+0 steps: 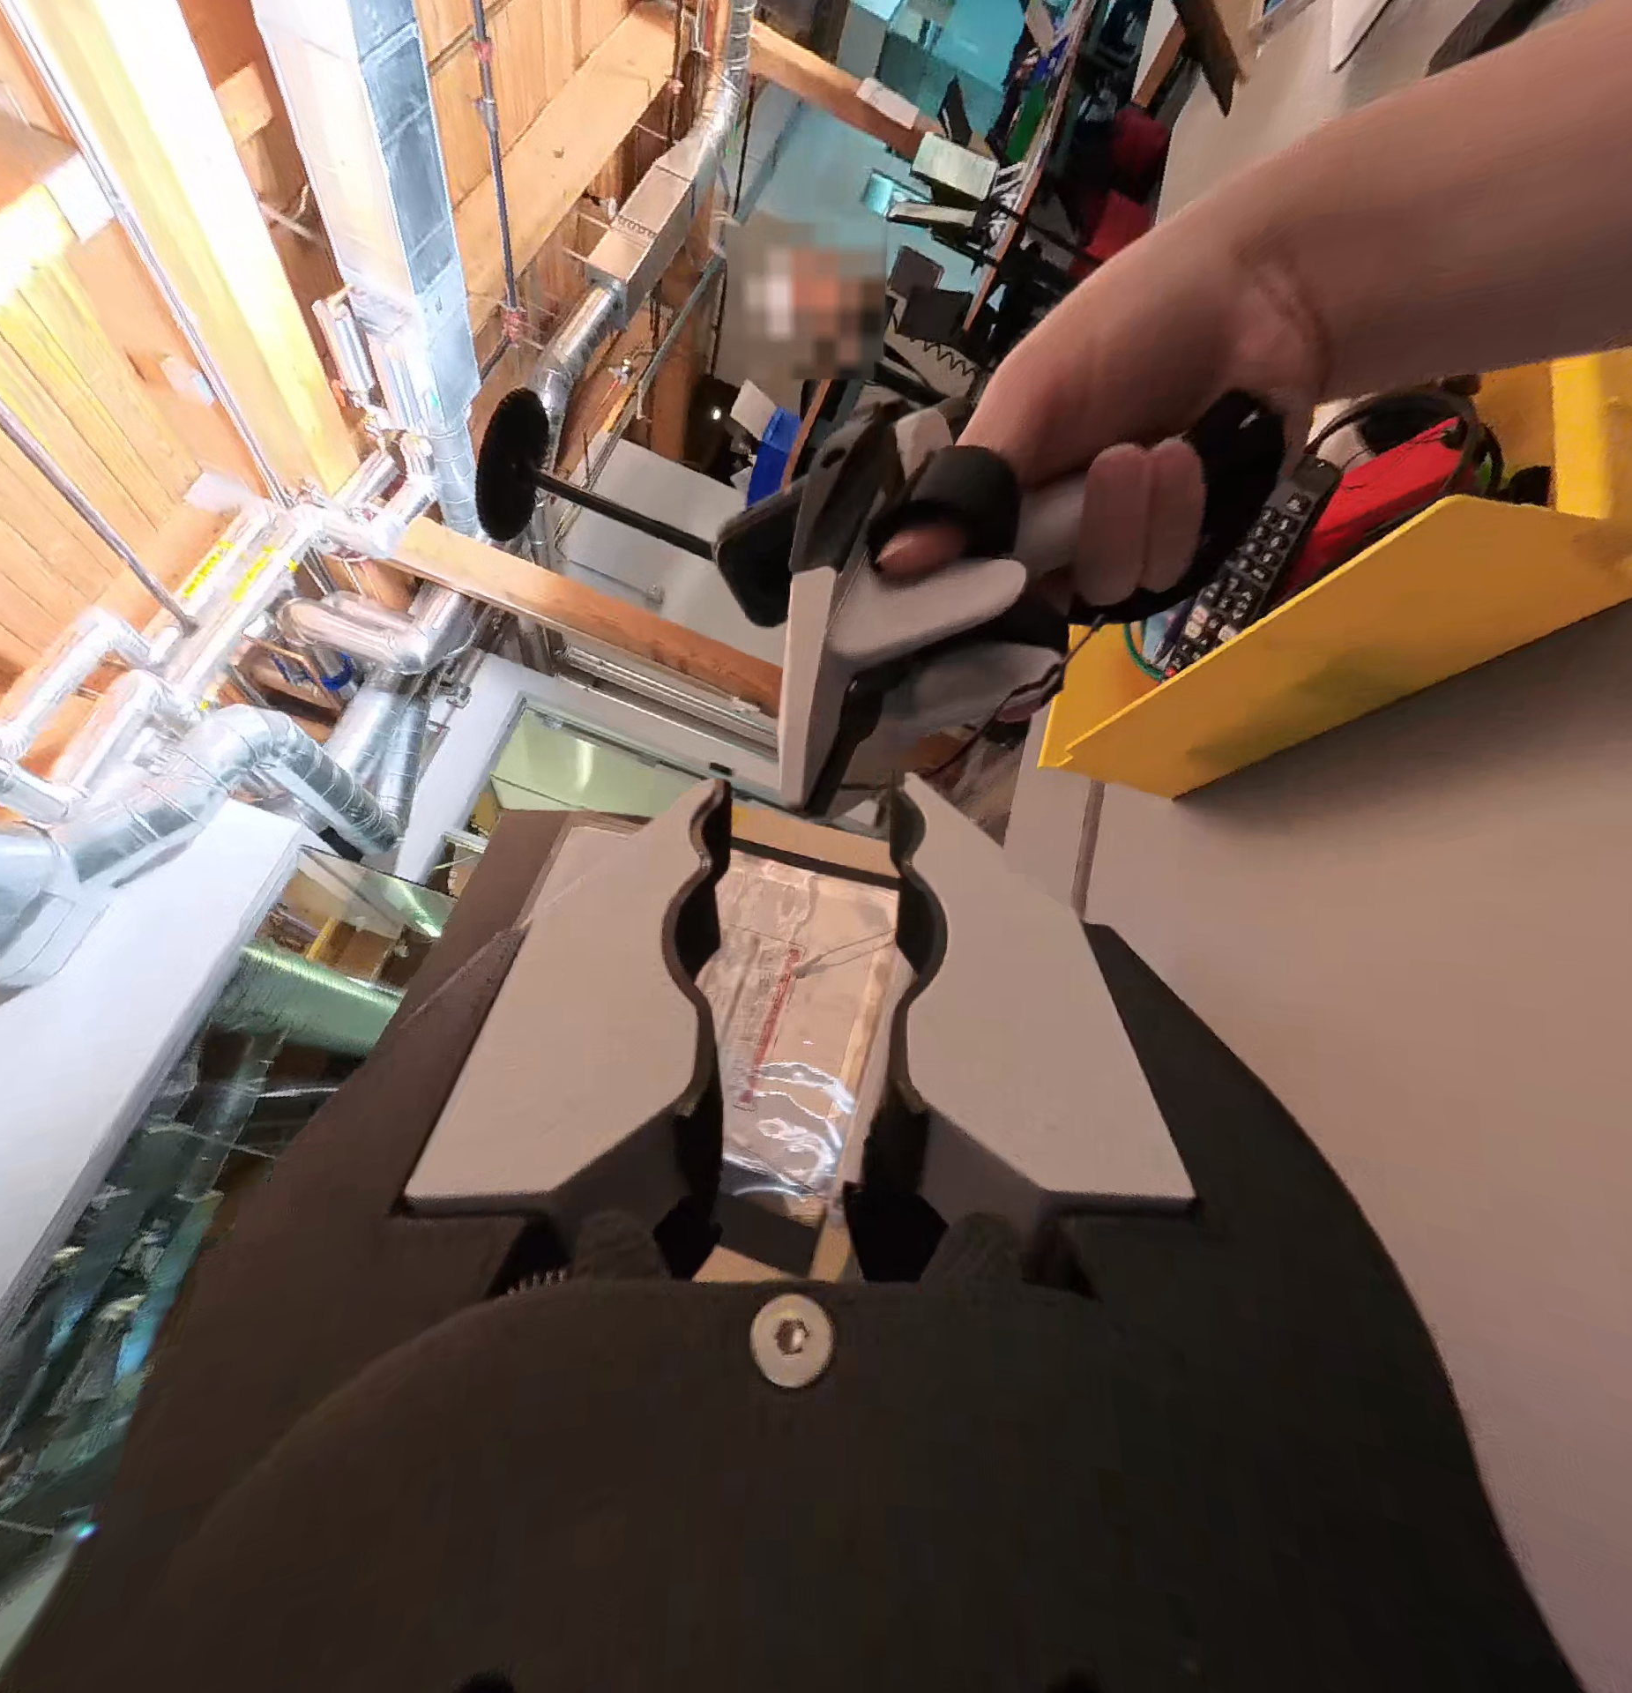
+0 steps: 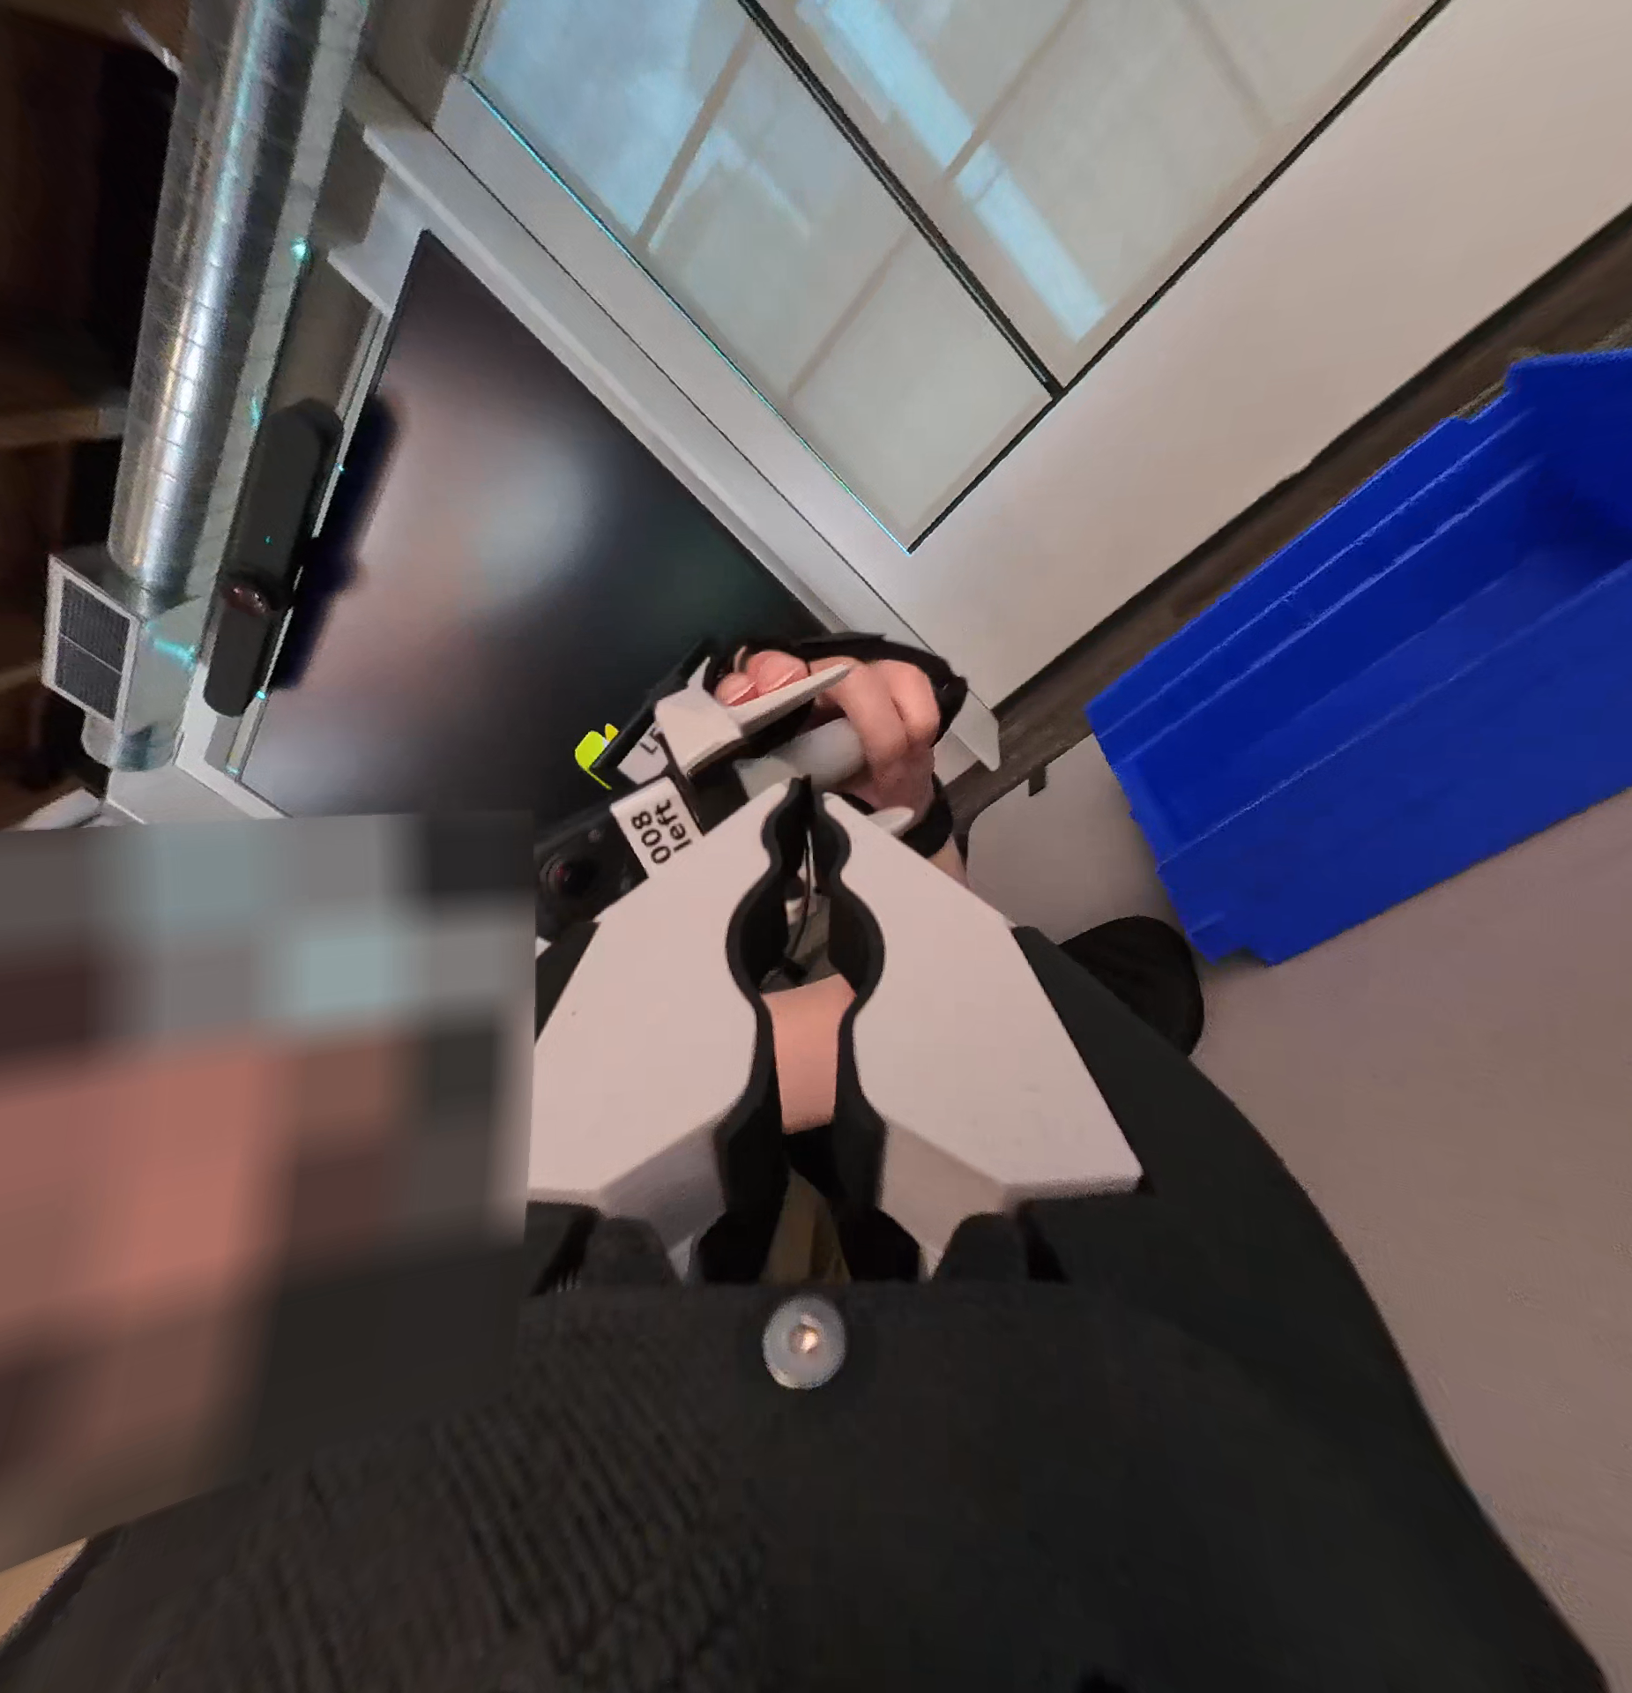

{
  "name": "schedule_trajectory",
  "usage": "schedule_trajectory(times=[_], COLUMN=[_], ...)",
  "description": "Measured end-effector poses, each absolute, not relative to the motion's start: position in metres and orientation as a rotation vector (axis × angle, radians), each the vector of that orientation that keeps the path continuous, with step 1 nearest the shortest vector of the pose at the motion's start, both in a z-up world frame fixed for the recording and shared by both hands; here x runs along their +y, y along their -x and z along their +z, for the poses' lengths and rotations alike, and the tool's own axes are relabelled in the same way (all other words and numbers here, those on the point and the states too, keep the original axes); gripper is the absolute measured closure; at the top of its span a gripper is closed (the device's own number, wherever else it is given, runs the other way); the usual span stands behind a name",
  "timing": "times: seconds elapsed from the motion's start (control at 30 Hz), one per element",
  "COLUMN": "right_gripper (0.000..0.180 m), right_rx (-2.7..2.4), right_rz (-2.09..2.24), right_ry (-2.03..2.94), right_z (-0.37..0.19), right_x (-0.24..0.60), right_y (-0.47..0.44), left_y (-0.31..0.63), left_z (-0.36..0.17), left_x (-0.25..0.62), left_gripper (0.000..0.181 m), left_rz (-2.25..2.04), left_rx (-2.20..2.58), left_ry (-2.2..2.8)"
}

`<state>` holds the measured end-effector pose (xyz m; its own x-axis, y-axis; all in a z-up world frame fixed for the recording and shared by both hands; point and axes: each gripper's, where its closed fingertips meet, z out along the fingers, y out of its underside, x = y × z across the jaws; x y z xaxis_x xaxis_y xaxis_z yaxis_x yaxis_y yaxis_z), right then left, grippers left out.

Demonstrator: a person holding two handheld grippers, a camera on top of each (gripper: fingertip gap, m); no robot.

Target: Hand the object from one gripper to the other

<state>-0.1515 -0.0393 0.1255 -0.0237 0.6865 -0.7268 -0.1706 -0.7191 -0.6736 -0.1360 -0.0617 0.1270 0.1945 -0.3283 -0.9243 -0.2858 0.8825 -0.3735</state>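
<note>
A flat packet (image 1: 794, 989) wrapped in clear plastic, with tan card edges, sits between the fingers of my left gripper (image 1: 810, 811), which grip its two sides. My right gripper (image 1: 816, 795) comes down from above with a hand on its handle, its fingertips pinched on the packet's far edge. In the right wrist view my right gripper (image 2: 798, 795) has its jaws almost touching at the tips. The packet is nearly hidden there. The hand (image 2: 885, 724) holding the left gripper shows just beyond the tips.
A yellow bin (image 1: 1343, 641) holding a black remote and red items stands on the grey table (image 1: 1389, 1054) at the right. A blue bin (image 2: 1389, 687) stands on the table at the right of the right wrist view. A person is close on the left. My two grippers' fingertips are within a few centimetres of each other.
</note>
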Motion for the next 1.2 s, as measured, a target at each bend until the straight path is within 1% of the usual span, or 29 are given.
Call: schedule_trajectory(times=[0.03, 0.1, 0.27, 0.37, 0.43, 0.5, 0.57, 0.6, 0.63, 0.7, 0.83, 0.93, 1.0, 1.03, 1.07, 1.13, 1.17, 1.2], right_gripper=[0.180, 0.180, 0.180, 0.180, 0.180, 0.180, 0.180, 0.178, 0.168, 0.142, 0.136, 0.134, 0.134, 0.137, 0.142, 0.173, 0.175, 0.173], right_rx=[-0.535, -0.522, -0.518, -0.507, -0.508, -0.509, -0.510, -0.521, -0.531, -0.530, -0.554, -0.649, -0.751, -0.796, -0.832, -0.851, -0.821, -0.804], right_rz=[1.822, 1.839, 1.919, 1.909, 1.911, 1.926, 1.907, 1.875, 1.847, 1.765, 1.454, 1.000, 0.694, 0.553, 0.428, 0.239, 0.192, 0.190], right_ry=[1.647, 1.648, 1.619, 1.637, 1.644, 1.633, 1.640, 1.647, 1.637, 1.613, 1.465, 1.224, 1.044, 0.979, 0.941, 0.961, 0.993, 1.016], right_z=[0.126, 0.126, 0.132, 0.129, 0.128, 0.129, 0.128, 0.126, 0.126, 0.128, 0.146, 0.173, 0.188, 0.192, 0.194, 0.192, 0.193, 0.193], right_x=[-0.039, -0.038, -0.044, -0.041, -0.041, -0.042, -0.040, -0.039, -0.038, -0.032, -0.018, -0.020, -0.040, -0.049, -0.056, -0.057, -0.054, -0.052], right_y=[0.151, 0.151, 0.151, 0.153, 0.155, 0.156, 0.156, 0.157, 0.157, 0.155, 0.140, 0.130, 0.136, 0.142, 0.149, 0.160, 0.162, 0.166], left_y=[0.135, 0.134, 0.132, 0.128, 0.126, 0.126, 0.128, 0.129, 0.130, 0.135, 0.159, 0.181, 0.191, 0.194, 0.194, 0.189, 0.185, 0.181], left_z=[0.125, 0.119, 0.118, 0.118, 0.117, 0.115, 0.118, 0.120, 0.122, 0.130, 0.155, 0.166, 0.164, 0.160, 0.156, 0.146, 0.144, 0.143], left_x=[-0.062, -0.060, -0.057, -0.063, -0.066, -0.068, -0.069, -0.069, -0.069, -0.070, -0.062, -0.036, -0.016, -0.008, -0.001, 0.004, 0.003, 0.001], left_gripper=[0.149, 0.155, 0.150, 0.153, 0.161, 0.175, 0.181, 0.181, 0.181, 0.181, 0.181, 0.181, 0.181, 0.181, 0.181, 0.181, 0.181, 0.181], left_rz=[-0.003, 0.053, 0.165, 0.197, 0.209, 0.219, 0.221, 0.211, 0.194, 0.156, 0.079, 0.061, 0.074, 0.080, 0.075, 0.028, -0.005, -0.036], left_rx=[1.398, 1.420, 1.415, 1.403, 1.404, 1.415, 1.400, 1.396, 1.394, 1.361, 1.260, 1.200, 1.190, 1.191, 1.201, 1.231, 1.240, 1.238], left_ry=[0.514, 0.489, 0.445, 0.390, 0.369, 0.344, 0.335, 0.343, 0.359, 0.375, 0.442, 0.580, 0.686, 0.733, 0.779, 0.855, 0.877, 0.889])
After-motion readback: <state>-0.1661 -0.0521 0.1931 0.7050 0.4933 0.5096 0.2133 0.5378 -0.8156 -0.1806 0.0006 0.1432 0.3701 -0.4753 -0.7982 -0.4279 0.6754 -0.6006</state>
